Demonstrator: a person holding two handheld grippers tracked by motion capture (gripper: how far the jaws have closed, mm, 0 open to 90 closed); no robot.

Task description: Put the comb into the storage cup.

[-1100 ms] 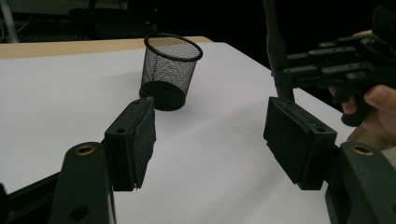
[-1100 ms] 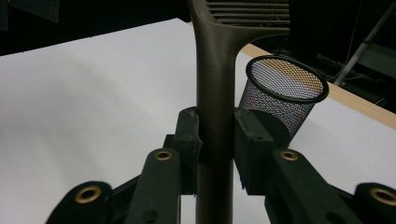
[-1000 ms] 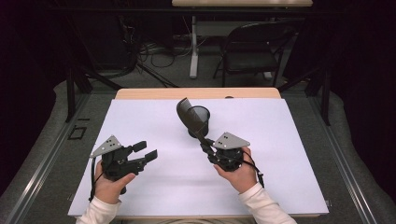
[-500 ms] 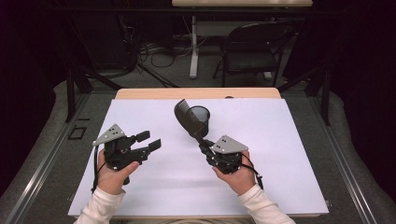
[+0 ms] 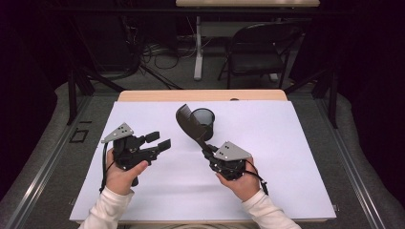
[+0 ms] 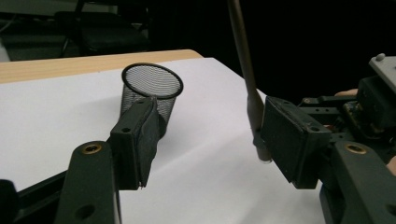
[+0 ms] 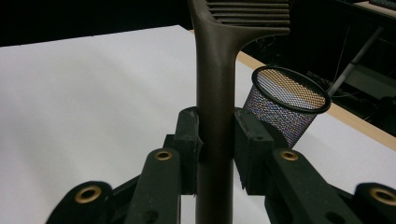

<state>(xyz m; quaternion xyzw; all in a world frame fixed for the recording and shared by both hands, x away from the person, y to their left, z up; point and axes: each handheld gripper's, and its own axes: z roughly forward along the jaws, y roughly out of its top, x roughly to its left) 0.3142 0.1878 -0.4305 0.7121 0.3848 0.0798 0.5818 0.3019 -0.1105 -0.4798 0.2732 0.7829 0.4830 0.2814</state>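
Dark plastic slotted spatula is clamped by its handle in the right gripper, its long axis slanting up and away toward the mesh cup, which stands just beyond the blade. Left gripper hovers wide apart and holding nothing, farther off.

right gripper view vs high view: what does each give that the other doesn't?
Right gripper view: the slots in the head of the spatula, and a close look at the right tool, its jaws pressed on the handle from both sides. High view: the left tool, open and holding nothing, and a chair behind the table. Both: the spatula, the mesh cup and the white sheet.
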